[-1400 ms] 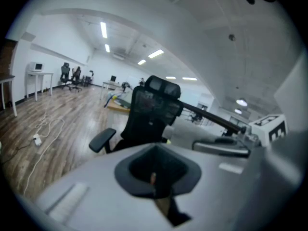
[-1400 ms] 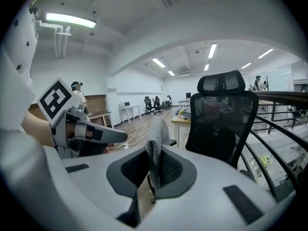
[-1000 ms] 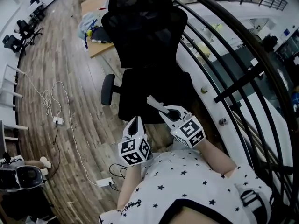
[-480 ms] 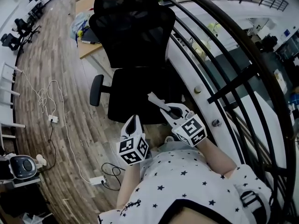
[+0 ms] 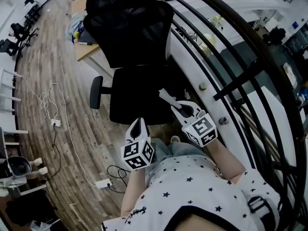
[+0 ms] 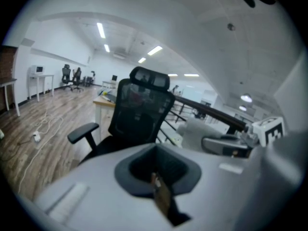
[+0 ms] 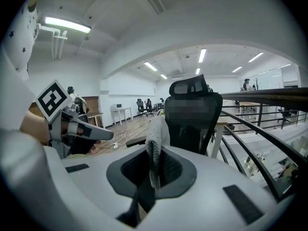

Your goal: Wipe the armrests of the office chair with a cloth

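A person in a star-print shirt (image 5: pixel 192 186) stands facing a black mesh-backed office chair (image 5: pixel 130 28) beside a curved dark railing (image 5: pixel 231 47), with a hand-held tool in each hand. The right tongs (image 5: pixel 172 105) are clamped on a pale knitted cloth (image 5: pixel 163 96), which sticks up past their tips and is held over the near right edge of the chair's seat (image 5: pixel 130 102). In the right gripper view the cloth (image 7: pixel 156 138) rises upright from the closed slot of the right tongs (image 7: pixel 153 177), with the chair's headrest and back behind it. The left tongs (image 5: pixel 139 125) are held lower and nearer the body, just short of the seat's front edge; in the left gripper view they (image 6: pixel 156 182) are pressed together with nothing between them. The chair's one clearly visible armrest (image 5: pixel 96 93) juts out on the side away from the railing, well apart from both tools and untouched by the cloth. Behind the chair a wooden bench (image 5: pixel 84 13) carries scattered items, and a white cable (image 5: pixel 53 105) trails across the plank floor (image 5: pixel 38 71).
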Motion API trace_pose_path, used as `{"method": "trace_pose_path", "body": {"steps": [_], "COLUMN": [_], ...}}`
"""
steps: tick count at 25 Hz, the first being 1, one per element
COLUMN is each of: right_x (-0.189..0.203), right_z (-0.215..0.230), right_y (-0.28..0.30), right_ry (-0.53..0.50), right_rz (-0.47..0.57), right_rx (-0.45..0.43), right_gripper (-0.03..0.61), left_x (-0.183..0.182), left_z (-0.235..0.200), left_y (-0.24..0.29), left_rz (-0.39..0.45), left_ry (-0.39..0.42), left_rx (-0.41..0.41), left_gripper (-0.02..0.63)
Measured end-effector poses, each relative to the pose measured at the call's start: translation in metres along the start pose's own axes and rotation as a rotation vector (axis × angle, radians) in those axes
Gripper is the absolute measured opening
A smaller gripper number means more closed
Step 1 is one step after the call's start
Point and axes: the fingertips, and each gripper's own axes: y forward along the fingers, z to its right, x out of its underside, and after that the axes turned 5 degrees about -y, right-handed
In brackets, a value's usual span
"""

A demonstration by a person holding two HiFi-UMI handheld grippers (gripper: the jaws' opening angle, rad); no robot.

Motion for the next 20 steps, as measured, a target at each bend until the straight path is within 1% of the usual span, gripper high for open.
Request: {"method": "trace_pose_path", "body": {"steps": [4,8,13,17,20], "right_x": [0.007,0.012,0.015,0.021,0.034], "right_z": [0.010,0.030,0.058,0.076,0.091], "right_y": [0.004,0.012,0.024,0.039,0.046], "right_ry": [0.006,0.015,0.034,0.028,0.029], "right_rz": [-0.020,-0.034,-0.052,-0.081,-0.115], "right_rx": [0.019,0.065,0.136,0.153,0.171], "right_gripper": [0.026,0.026,0.026,0.026,0.026], "left_x": [0.003,0.007,0.002,-0.005,0.001], "left_z": [-0.005,-0.006,-0.009,-0.013,-0.013], "left_y": [0.003,0.015,0.044,0.070,0.085], "left_rz": [-0.020,-0.052,-0.087,-0.109,-0.142], "left_ry": [-0.016,-0.009,0.001,0.005,0.012], "left_rx": [-0.008,0.015,0.058,0.075,0.090], "left_gripper": [0.008,0.008,0.008,0.008,0.008]}}
